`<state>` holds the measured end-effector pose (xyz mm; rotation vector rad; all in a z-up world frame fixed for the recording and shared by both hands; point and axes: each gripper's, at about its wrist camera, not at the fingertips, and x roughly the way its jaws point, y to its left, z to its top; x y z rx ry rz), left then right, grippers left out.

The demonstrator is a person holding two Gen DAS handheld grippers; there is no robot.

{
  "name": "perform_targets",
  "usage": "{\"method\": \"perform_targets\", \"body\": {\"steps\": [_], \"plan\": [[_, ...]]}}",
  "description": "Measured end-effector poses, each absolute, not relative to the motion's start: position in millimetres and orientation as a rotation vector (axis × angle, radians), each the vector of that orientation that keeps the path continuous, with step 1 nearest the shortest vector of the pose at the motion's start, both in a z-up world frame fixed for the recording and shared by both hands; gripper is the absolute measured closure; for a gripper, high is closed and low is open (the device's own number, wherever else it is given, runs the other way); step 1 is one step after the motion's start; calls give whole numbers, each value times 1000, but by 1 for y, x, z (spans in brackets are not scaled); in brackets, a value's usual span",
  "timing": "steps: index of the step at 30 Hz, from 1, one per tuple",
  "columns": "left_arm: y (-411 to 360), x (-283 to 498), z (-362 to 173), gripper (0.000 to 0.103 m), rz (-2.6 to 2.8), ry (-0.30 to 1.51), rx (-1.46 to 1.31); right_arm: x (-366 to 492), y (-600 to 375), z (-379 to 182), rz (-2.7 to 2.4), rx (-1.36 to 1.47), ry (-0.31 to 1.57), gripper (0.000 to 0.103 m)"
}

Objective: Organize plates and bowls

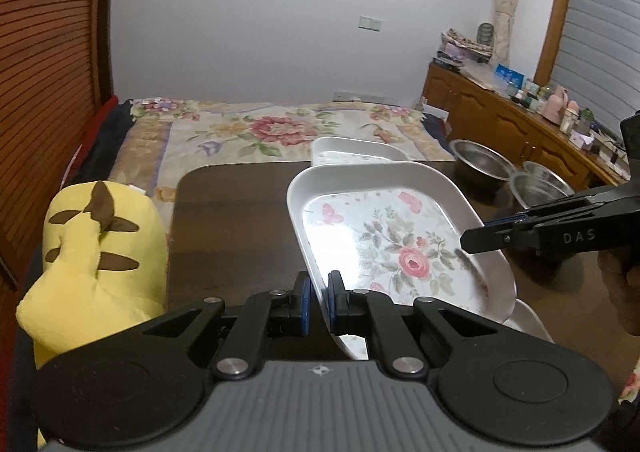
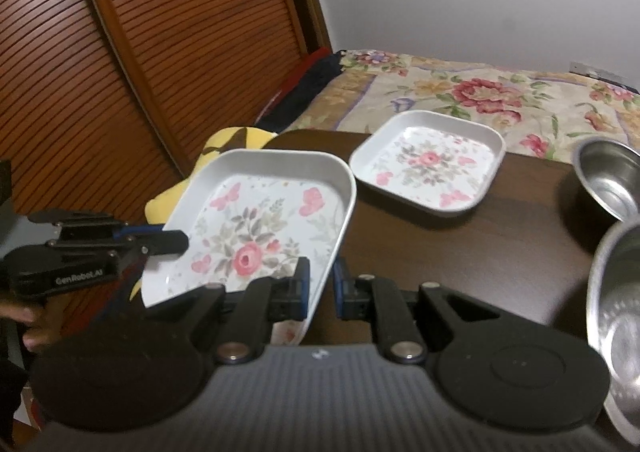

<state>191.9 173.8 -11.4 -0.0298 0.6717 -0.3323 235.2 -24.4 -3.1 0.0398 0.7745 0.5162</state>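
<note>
A white square plate with a rose print (image 1: 400, 244) (image 2: 260, 228) hangs tilted above the dark table (image 1: 232, 211), held from both sides. My left gripper (image 1: 318, 292) (image 2: 176, 242) is shut on its left rim. My right gripper (image 2: 322, 284) (image 1: 476, 240) is shut on the opposite rim. A second floral plate (image 1: 352, 149) (image 2: 428, 163) lies flat at the table's far edge. Part of another plate (image 1: 532, 320) (image 2: 286, 332) shows under the lifted one. Two steel bowls (image 1: 480, 163) (image 1: 540, 183) stand on the right side of the table, also in the right wrist view (image 2: 612, 179) (image 2: 616, 292).
A yellow plush toy (image 1: 92, 252) (image 2: 236, 137) leans against the table's left side. Behind the table is a bed with a flowered cover (image 1: 280, 127). A slatted wooden door (image 2: 120, 71) stands at the left, and a cluttered wooden cabinet (image 1: 520, 119) runs along the right wall.
</note>
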Motion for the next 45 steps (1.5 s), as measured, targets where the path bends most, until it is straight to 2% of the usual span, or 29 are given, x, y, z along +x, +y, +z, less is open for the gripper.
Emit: {"method": "perform_targets", "body": {"steps": [23,45], "plan": [[127,132,-21,93,-426,715,18,173,-82,-25,514,112,792,89],[118,115,-39,93,-444,738,0,138,-102,-47,499,207,734,89]]}}
